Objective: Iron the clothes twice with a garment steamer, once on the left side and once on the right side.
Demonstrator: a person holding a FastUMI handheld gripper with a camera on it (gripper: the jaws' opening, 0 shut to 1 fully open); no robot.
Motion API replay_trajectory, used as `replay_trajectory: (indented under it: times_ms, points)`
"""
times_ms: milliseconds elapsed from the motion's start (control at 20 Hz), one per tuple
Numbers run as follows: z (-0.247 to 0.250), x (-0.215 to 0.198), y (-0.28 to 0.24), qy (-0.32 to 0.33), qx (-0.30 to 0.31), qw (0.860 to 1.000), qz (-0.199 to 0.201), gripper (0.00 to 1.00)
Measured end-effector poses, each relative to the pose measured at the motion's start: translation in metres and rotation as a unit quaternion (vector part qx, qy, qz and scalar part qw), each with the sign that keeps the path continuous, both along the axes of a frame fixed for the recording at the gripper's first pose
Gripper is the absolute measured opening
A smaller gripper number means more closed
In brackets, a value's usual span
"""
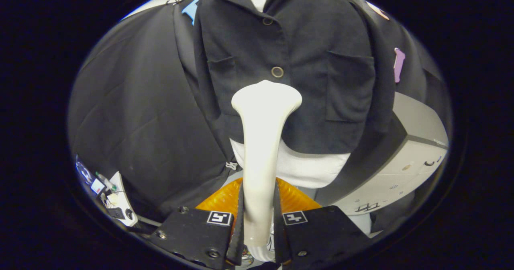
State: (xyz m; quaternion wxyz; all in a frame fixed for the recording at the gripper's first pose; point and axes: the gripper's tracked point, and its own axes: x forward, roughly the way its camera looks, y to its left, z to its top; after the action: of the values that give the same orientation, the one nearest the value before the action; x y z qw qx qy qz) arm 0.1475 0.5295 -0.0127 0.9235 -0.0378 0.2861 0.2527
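Steamer (263,141) handle sits clamped between our gripper (259,217) fingers, head up against the dark shirt (297,61) near the middle button; rigid, smooth plastic, probably top-heavy, so we grip low

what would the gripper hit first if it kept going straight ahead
Probably the dark shirt: the steamer clamped in the gripper leads, its head near the lower button; depth is unclear.

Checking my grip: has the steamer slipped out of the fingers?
No, the steamer sits clamped between the gripper fingers, its head before the shirt.
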Motion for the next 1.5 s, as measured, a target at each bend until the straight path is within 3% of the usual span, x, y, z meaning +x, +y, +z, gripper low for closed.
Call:
replay_trajectory:
  times_ms: [550, 850, 1200, 1500]
  points:
    - [0.017, -0.014, -0.201, -0.020, 0.030, 0.993, -0.109, 0.33]
    - [0.008, -0.048, -0.327, -0.018, 0.044, 0.986, -0.160, 0.33]
    - [-0.011, -0.105, -0.448, -0.036, 0.061, 0.981, -0.181, 0.33]
    - [-0.041, -0.151, -0.515, -0.052, 0.056, 0.981, -0.177, 0.33]
